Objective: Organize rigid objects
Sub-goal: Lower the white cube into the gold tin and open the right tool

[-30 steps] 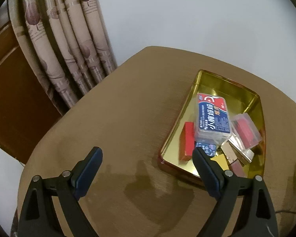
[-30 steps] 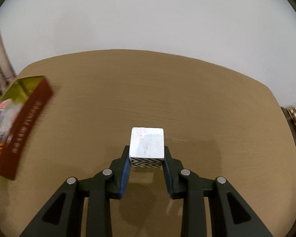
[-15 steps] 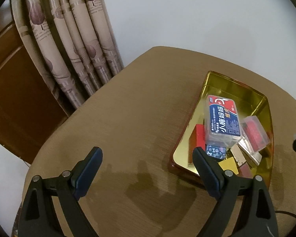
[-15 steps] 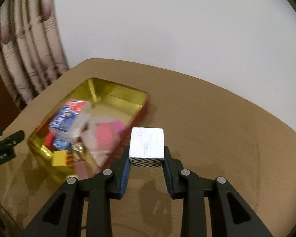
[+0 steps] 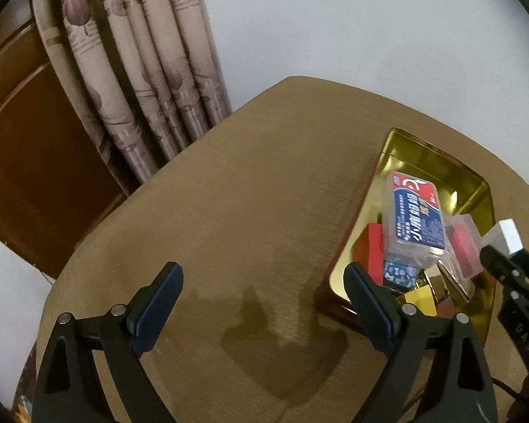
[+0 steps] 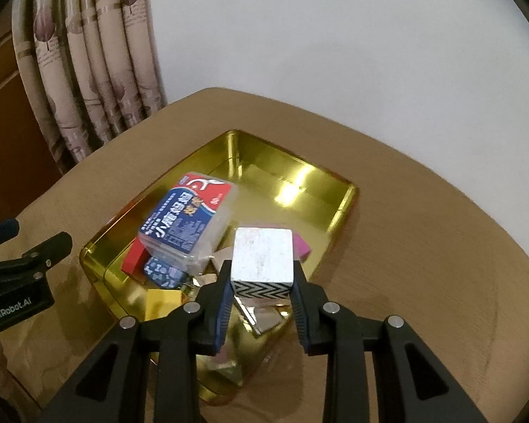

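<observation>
My right gripper [image 6: 261,282] is shut on a white cube [image 6: 262,259] with a black zigzag band, holding it above the near part of a gold tin tray [image 6: 299,183]. The tray holds a clear box with a blue and red label [image 6: 187,218], a red block [image 6: 134,257], a pink case and several small gold and blue pieces. In the left wrist view the same tray [image 5: 426,155] lies at the right, with the cube [image 5: 506,238] and right gripper entering from the right edge. My left gripper [image 5: 264,299] hangs open over bare table left of the tray.
The round brown table [image 5: 247,194] stands against a white wall. Patterned curtains [image 5: 141,70] and a wooden door panel [image 5: 24,134] lie behind its left side. Bare tabletop stretches to the right of the tray [image 6: 423,246].
My right gripper carried the cube leftwards from bare table to above the tray. The left gripper stayed nearly still; the right gripper and cube came into its view.
</observation>
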`<act>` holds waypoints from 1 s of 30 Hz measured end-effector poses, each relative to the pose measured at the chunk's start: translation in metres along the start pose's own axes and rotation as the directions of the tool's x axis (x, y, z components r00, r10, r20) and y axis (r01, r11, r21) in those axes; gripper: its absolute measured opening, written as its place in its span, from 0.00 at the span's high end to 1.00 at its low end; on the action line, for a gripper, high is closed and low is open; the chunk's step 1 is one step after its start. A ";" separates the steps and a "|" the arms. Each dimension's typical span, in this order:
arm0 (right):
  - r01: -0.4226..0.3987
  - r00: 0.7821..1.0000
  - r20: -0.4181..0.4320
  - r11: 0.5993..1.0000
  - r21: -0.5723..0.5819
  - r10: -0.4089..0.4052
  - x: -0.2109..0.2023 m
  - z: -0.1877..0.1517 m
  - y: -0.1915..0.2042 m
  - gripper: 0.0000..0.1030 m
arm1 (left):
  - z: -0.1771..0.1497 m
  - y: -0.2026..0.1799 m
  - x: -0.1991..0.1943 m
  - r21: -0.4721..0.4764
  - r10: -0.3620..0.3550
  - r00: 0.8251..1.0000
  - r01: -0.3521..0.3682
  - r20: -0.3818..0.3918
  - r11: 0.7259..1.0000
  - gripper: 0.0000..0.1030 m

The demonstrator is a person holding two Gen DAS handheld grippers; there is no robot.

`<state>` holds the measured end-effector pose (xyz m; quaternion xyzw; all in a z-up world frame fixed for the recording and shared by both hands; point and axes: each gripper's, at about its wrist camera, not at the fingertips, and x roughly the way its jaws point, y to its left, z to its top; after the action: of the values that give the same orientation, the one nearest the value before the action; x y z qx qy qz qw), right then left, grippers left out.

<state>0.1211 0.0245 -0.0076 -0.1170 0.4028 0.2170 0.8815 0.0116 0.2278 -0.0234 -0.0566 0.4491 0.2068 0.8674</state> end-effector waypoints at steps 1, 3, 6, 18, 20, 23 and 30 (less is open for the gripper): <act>0.004 1.000 -0.002 1.000 -0.005 -0.004 0.005 0.000 0.003 0.71 | 0.001 0.001 0.002 -0.005 -0.004 1.000 0.004 -0.004 1.000 0.12; 0.007 1.000 -0.012 1.000 -0.009 -0.007 0.015 0.002 0.009 0.71 | 0.001 0.004 0.003 -0.015 -0.005 1.000 0.005 -0.008 1.000 0.12; 0.004 1.000 -0.025 1.000 0.001 -0.004 0.024 0.004 0.012 0.71 | 0.001 0.005 0.004 -0.023 0.000 1.000 0.000 -0.012 1.000 0.12; 0.046 0.998 -0.047 0.999 0.021 -0.045 0.049 0.016 0.006 0.71 | 0.003 0.007 0.007 -0.023 -0.001 1.000 0.001 -0.016 1.000 0.12; 0.045 0.998 -0.053 0.999 0.028 -0.043 0.053 0.018 0.006 0.71 | 0.002 0.008 0.007 -0.026 -0.004 1.000 0.004 -0.017 1.000 0.12; 0.046 0.997 -0.058 0.999 0.026 -0.044 0.057 0.020 0.007 0.71 | 0.003 0.009 0.008 -0.030 -0.005 1.000 0.004 -0.021 1.000 0.12; 0.053 0.997 -0.058 0.998 0.028 -0.051 0.057 0.023 0.008 0.70 | 0.002 0.009 0.007 -0.027 -0.010 1.000 0.010 -0.023 1.000 0.12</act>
<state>0.1656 0.0572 -0.0360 -0.1206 0.4279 0.1846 0.8765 0.0129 0.2384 -0.0276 -0.0726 0.4558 0.2078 0.8624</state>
